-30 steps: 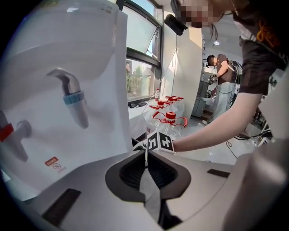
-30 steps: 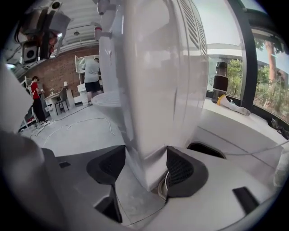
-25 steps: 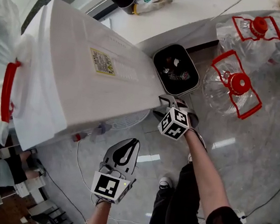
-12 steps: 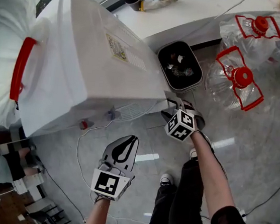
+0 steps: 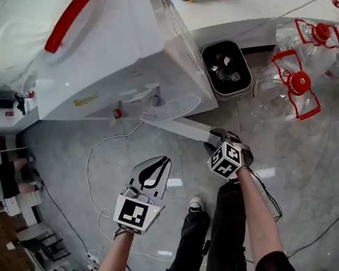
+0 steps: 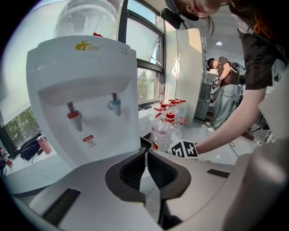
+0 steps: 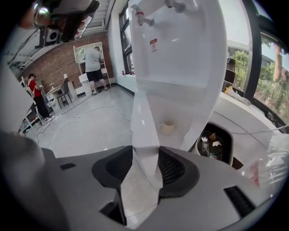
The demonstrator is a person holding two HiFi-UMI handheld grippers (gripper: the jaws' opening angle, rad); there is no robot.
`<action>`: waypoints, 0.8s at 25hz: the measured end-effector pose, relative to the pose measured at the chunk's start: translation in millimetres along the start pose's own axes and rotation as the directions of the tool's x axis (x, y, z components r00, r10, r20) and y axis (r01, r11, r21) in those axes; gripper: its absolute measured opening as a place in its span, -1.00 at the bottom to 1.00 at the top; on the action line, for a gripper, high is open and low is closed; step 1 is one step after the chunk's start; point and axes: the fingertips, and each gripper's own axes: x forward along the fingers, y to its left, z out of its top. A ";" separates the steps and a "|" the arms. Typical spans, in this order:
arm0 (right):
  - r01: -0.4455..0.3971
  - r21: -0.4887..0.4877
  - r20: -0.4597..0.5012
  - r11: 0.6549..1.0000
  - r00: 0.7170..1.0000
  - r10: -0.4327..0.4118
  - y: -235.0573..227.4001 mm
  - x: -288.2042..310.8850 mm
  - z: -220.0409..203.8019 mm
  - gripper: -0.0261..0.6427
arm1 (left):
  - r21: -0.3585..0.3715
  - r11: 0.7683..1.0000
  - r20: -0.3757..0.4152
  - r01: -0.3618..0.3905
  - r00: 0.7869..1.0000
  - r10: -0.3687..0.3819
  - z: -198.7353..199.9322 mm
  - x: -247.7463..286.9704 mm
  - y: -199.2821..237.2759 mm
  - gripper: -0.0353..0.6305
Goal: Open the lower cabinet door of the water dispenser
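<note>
Door-opening step under way: flat white lower cabinet door (image 5: 182, 128) stands swung out from base of white plastic water dispenser (image 5: 106, 50). Right gripper (image 5: 217, 136), jaws just been closing, clamped on door's free edge. Left gripper (image 5: 161, 161) shut, empty, in front of dispenser. Next: probably pull wider, grip steady. Counted: one dispenser, one door, three clear red-handled jugs (image 5: 288, 91) beside dispenser.

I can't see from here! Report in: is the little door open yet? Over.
Right gripper jaws just closing, clamped on the cabinet door edge. Door swung out, cabinet open. Left gripper shut, empty. Nothing blocking the door.
</note>
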 end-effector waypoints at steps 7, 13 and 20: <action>-0.071 -0.029 -0.052 0.997 0.996 0.069 84.3 4.0 -0.6 -0.36 | -0.029 0.999 -0.023 -0.040 0.999 0.040 -40.4 -58.3 6.2 -0.82; -0.161 -0.051 -0.071 0.986 0.985 0.157 173.8 24.5 18.9 -0.36 | -0.051 0.996 -0.038 -0.079 0.996 0.077 -78.7 -112.0 15.1 -0.82; -0.243 -0.052 -0.056 0.969 0.969 0.240 256.1 63.5 56.3 -0.28 | -0.089 0.984 -0.062 -0.156 0.987 0.151 -126.8 -175.4 39.9 -0.82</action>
